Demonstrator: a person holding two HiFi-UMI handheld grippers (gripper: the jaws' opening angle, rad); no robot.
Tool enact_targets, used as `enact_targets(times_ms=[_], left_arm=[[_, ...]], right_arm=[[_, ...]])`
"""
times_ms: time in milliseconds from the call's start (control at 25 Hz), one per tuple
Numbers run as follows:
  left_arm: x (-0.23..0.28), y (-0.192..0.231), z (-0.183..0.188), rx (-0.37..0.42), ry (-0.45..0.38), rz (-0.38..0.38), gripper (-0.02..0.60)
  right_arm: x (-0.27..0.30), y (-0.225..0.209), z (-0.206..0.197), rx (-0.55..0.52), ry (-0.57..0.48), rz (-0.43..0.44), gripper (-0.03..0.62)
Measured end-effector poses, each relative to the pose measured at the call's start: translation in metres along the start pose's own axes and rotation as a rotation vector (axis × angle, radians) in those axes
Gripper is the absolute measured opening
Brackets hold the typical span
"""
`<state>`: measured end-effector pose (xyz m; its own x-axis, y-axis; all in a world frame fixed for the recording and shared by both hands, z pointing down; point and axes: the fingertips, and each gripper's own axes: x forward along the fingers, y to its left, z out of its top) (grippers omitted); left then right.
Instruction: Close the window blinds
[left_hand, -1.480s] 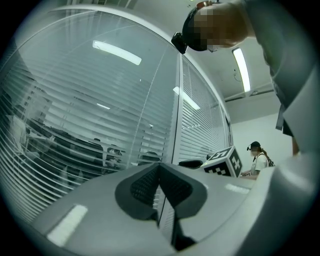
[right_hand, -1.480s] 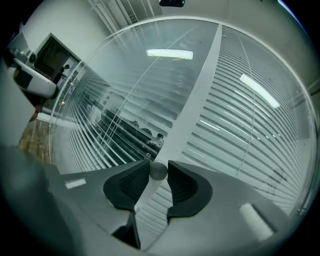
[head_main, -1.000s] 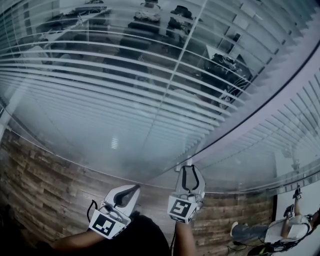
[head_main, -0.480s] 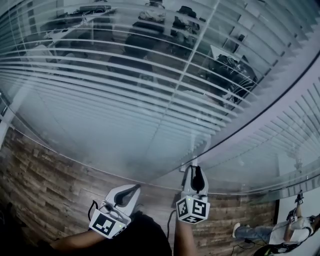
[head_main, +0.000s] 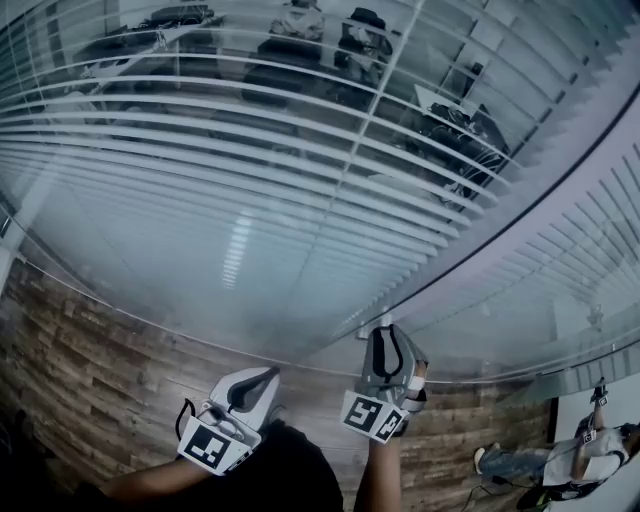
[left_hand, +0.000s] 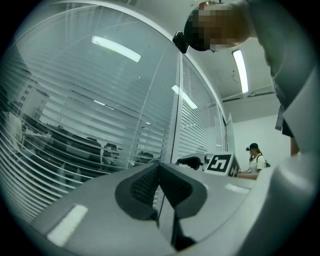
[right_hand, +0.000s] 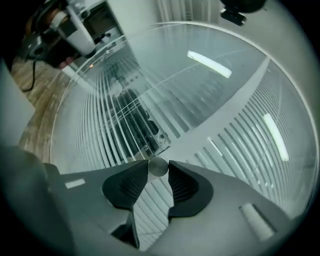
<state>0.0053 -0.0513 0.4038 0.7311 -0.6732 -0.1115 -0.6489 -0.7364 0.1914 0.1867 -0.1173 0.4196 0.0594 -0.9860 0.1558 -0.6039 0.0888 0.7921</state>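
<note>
The white horizontal-slat blinds (head_main: 250, 150) hang behind the clear glass pane (head_main: 180, 270) in front of us. Their slats run long across the window and lie flat enough that we see desks and chairs through the gaps, so we judge the closing as not yet done. What tilts them appears to be the small round silver knob (right_hand: 158, 166), low on the glass beside the pale frame post (head_main: 520, 230).

That knob faces straight back at us, its axis in line with the way our right gripper (right_hand: 159, 176) points. It sits between the tips of the two dark pads, touching both. The jaws have just been opening a little around it, yet we read the grip as on. So the coming move is a roll of the right wrist about that line, not a push or a pull.

Our left gripper (head_main: 265, 377) waits to the left, apart from the glass, jaws together on nothing.
</note>
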Motion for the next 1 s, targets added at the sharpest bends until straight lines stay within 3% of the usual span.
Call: enact_targets(times_ms=[160, 240, 320, 520, 600, 680, 840, 1000], left_arm=[[-0.004, 0.000, 0.005, 0.002, -0.005, 0.001, 0.000], [0.001, -0.002, 0.002, 0.001, -0.002, 0.009, 0.000], [0.007, -0.003, -0.001, 0.000, 0.004, 0.015, 0.000], [0.009, -0.004, -0.002, 0.003, 0.015, 0.031, 0.000], [0.009, -0.003, -0.004, 0.010, 0.017, 0.036, 0.000], [0.009, -0.004, -0.003, 0.008, 0.012, 0.038, 0.000], [0.009, -0.004, -0.003, -0.006, 0.004, 0.041, 0.000], [0.008, -0.001, -0.009, 0.001, 0.008, 0.045, 0.000]], right_arm=[[-0.008, -0.006, 0.004, 0.605, -0.082, 0.080, 0.173], [-0.006, -0.015, -0.003, 0.837, -0.113, 0.077, 0.173], [-0.001, -0.021, -0.011, 0.936, -0.114, 0.059, 0.160], [0.005, -0.030, -0.017, 1.051, -0.082, 0.029, 0.139], [0.007, -0.031, -0.019, 1.046, -0.071, 0.031, 0.127], [0.007, -0.030, -0.018, 0.943, -0.053, 0.040, 0.125], [0.007, -0.021, -0.010, 0.458, 0.019, 0.043, 0.123], [0.010, -0.011, -0.007, 0.197, 0.036, 0.026, 0.123]])
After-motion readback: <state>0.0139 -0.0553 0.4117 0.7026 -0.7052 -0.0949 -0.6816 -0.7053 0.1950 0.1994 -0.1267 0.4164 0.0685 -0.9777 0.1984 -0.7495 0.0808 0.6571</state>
